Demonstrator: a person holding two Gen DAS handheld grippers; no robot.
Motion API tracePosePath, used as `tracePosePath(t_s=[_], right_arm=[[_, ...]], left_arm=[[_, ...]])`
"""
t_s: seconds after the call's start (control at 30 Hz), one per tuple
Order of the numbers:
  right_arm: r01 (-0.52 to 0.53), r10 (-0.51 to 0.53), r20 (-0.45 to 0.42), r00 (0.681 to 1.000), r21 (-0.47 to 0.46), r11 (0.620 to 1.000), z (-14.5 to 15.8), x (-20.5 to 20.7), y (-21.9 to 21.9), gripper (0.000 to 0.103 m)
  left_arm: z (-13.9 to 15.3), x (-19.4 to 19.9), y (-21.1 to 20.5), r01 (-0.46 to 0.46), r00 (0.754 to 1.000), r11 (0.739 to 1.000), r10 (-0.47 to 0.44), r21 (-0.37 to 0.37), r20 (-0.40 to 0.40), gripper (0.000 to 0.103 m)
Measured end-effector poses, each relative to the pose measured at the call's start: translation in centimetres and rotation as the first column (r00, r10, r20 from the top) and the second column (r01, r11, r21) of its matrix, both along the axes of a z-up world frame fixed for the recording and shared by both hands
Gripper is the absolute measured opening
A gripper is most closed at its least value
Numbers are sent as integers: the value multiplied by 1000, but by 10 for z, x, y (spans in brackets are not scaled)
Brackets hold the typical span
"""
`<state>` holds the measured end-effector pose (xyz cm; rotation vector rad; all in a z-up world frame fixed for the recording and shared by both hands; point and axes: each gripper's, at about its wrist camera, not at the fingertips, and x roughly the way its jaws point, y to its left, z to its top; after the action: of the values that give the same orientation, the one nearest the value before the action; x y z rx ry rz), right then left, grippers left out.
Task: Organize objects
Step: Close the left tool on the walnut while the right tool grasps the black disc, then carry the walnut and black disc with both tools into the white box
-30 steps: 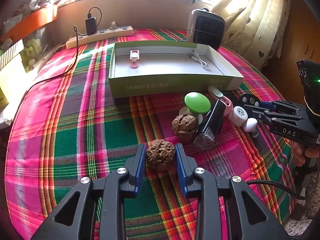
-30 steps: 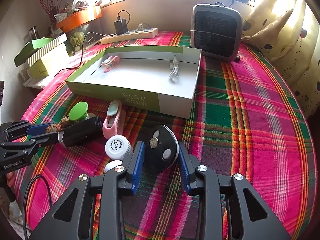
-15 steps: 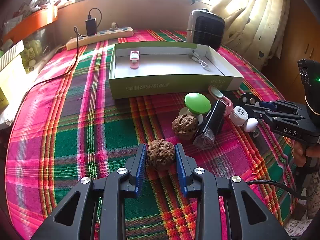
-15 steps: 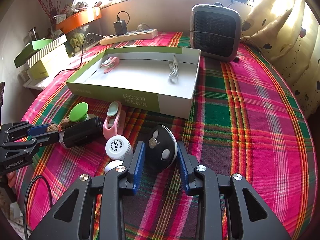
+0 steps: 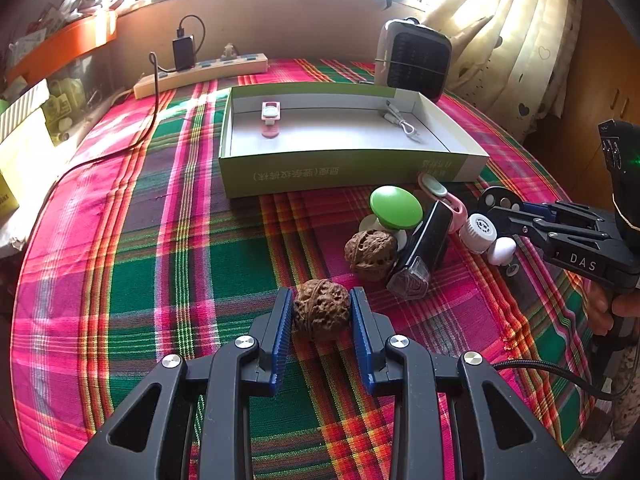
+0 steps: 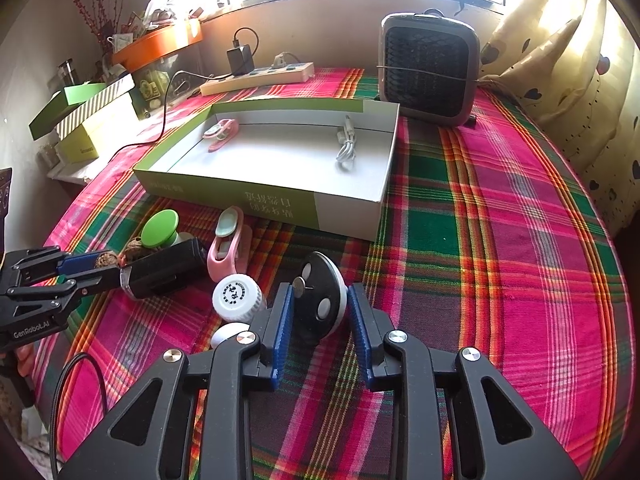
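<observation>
Left wrist view: the left gripper (image 5: 322, 314) pinches a walnut (image 5: 321, 309) between both blue pads, low over the tablecloth (image 5: 140, 248), near the green box (image 5: 320, 170)'s front wall. Right wrist view: the right gripper (image 6: 320, 318) brackets a tilted black disc (image 6: 322, 300); pad contact cannot be confirmed.

Wrinkled brown walnut (image 5: 322, 311) and black disc (image 6: 320, 300) — both upright on plaid cloth.

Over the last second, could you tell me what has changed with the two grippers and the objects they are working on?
Very little. The left gripper has kept the walnut between its fingers, with almost no shift. The right gripper has eased slightly closer around the black disc, which sits a little higher between its fingers. The green box and the loose items in front of it are unchanged.
</observation>
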<state>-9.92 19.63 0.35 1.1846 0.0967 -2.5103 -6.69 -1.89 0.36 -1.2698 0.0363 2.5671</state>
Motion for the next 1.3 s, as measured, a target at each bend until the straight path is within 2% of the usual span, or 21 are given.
tracePosePath(t_s=[0.63,1.3], right_arm=[[22,-22,4,1000,-17,1000,2,1,4,29],[21,-24,-44,999,-56,998,35,-8,7,29]], left_arm=[[2,0,-2,-13,1000,1000,13,4,-7,26],[39,-32,4,9,996,1000,-8,9,-91,27]])
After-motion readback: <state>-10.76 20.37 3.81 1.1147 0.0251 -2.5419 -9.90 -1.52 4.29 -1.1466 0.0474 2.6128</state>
